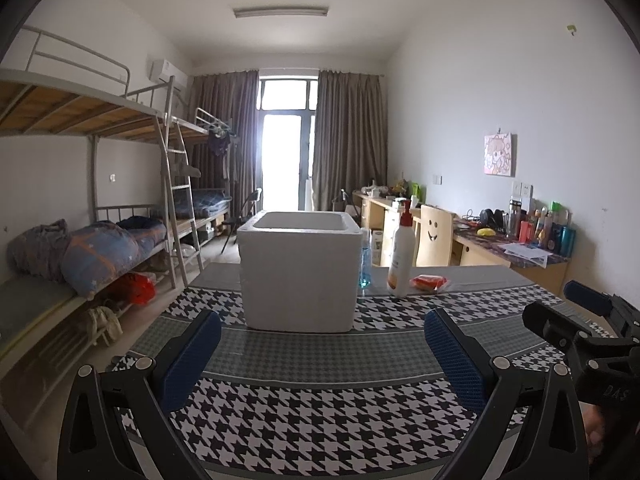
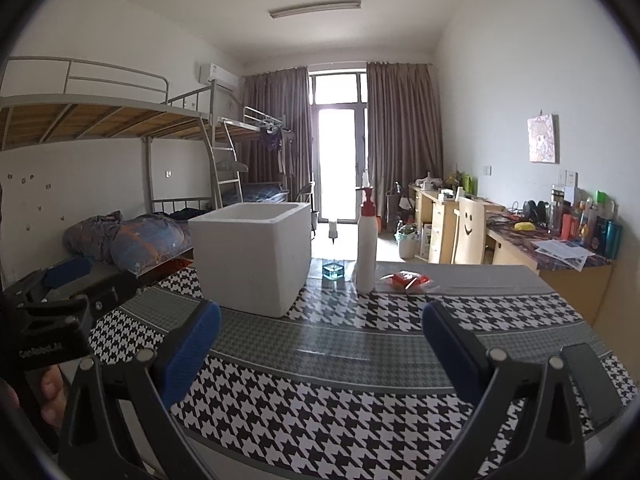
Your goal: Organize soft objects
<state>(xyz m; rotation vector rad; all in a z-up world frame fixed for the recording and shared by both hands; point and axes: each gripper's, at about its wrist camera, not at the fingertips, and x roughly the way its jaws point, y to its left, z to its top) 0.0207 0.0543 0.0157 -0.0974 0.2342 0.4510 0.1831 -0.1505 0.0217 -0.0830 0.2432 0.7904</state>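
Observation:
A white foam box (image 1: 299, 272) (image 2: 252, 254) stands open-topped on the houndstooth tablecloth (image 1: 320, 412) (image 2: 340, 412). To its right lies a red-orange soft packet in clear wrap (image 1: 430, 282) (image 2: 408, 280). My left gripper (image 1: 322, 344) hovers open just before the box, nothing between its blue pads. My right gripper (image 2: 322, 340) is open too, level with the left one and to its right; it also shows at the right edge of the left wrist view (image 1: 580, 320). The left gripper shows at the left edge of the right wrist view (image 2: 68, 292).
A white pump bottle with a red top (image 1: 401, 256) (image 2: 367, 244) and a small blue glass bottle (image 1: 365, 266) (image 2: 333, 270) stand beside the box. Bunk beds (image 1: 80, 200) line the left wall, desks and a smiley-face chair (image 1: 434, 240) the right.

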